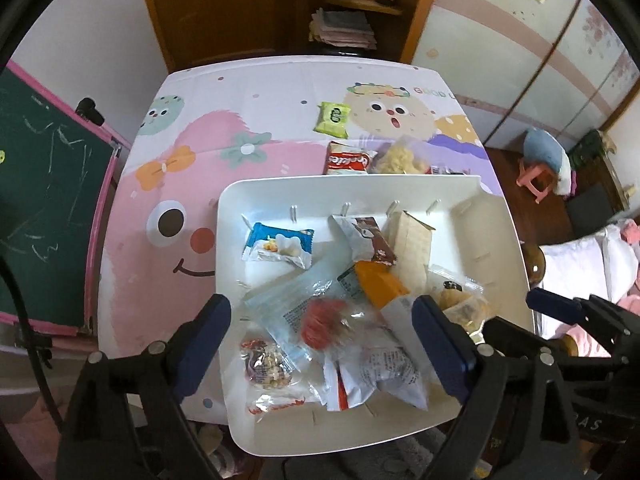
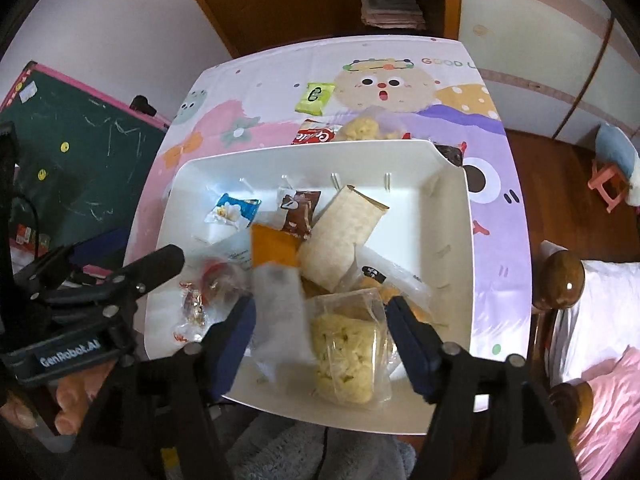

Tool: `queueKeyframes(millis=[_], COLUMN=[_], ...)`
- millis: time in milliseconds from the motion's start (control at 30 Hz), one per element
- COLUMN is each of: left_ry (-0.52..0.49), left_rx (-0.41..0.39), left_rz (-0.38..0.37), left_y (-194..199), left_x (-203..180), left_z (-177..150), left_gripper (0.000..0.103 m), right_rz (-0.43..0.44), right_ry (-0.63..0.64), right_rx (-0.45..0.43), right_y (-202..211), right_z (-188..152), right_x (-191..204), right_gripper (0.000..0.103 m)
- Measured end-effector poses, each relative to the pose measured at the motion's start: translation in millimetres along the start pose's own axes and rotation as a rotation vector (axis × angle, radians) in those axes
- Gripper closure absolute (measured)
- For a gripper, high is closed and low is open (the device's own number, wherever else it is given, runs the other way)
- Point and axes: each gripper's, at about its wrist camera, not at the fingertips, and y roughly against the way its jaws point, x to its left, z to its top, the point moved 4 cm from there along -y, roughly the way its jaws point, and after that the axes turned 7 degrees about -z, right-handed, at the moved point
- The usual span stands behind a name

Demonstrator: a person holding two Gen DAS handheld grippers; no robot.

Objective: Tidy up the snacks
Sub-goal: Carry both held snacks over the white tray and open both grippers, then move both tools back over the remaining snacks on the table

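Honestly, both grippers, left gripper (image 1: 320,344) and right gripper (image 2: 320,344), hang with fingers apart over the white bin (image 2: 456,248); loose yellow snack bag (image 2: 348,360) could slide out the near edge.

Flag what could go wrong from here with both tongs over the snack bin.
1. The white bin overhangs the table's near edge; pressing down could tip it.
2. The right tongs are open around the clear pack of yellow snacks, which leans on the near wall and may slide out.
3. The left tongs hang open over loose overlapping wrappers like the red candy bag; closing could catch several.
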Motion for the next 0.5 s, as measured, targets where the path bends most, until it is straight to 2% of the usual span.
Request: queueKeyframes(millis=[233, 500], left_ry=[0.012, -0.013], left_rx=[0.012, -0.016], left_rz=[0.025, 0.039], left_y=[-2.0, 6.4], left_x=[6.4, 2.4], left_z=[-2.2, -1.4], left_gripper=[0.012, 0.012], right_rz=[0.005, 0.009], right_ry=[-0.014, -0.016], right_rx=[0.002, 0.004], right_y=[0.2, -1.4], right_z=[-3.1, -6.8], right_x=[-1.3, 1.9], right_gripper=[0.033, 0.033])
